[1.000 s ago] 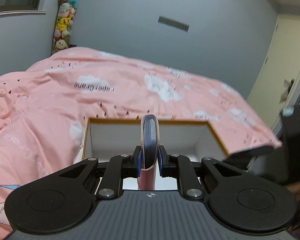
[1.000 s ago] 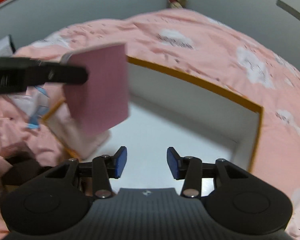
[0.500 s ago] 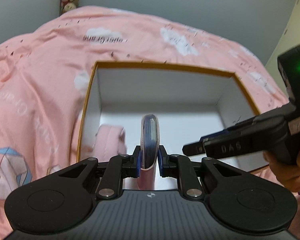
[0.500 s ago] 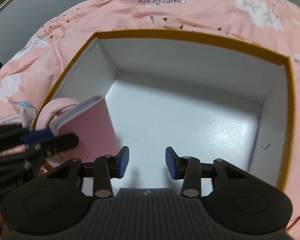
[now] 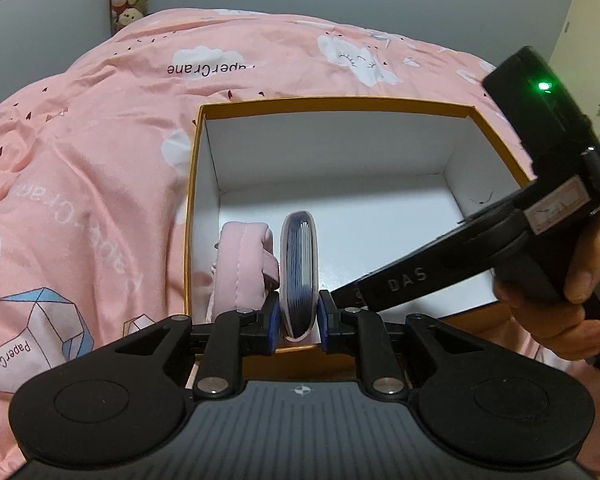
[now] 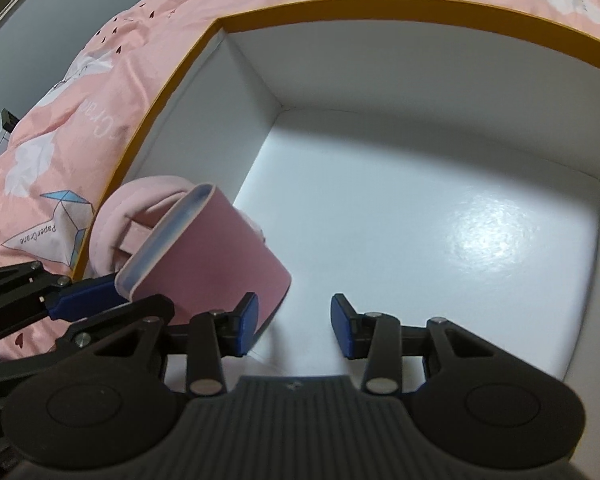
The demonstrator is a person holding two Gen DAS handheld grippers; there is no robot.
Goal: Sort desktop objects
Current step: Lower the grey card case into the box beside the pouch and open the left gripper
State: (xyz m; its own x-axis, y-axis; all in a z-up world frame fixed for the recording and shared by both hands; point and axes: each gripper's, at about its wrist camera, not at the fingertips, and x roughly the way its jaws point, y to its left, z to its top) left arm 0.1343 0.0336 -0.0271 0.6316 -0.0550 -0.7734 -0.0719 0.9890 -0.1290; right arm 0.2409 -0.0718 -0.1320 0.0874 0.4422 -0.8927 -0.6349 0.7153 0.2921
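Pink wallet (image 5: 298, 276) in opening left claw (image 5: 298, 322), over box (image 5: 336, 105), right claw (image 6: 294, 330) empty

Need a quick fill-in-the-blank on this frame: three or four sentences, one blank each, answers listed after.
1. The left gripper holds a flat pink ____.
2. The pink case hangs over the open box, whose rim is ____ in colour.
3. Nothing sits between the blue pads of the ____ gripper.
4. A soft pink item already lies in the box against its ____ wall, seen from the left wrist.

Missing words: case; orange; right; left
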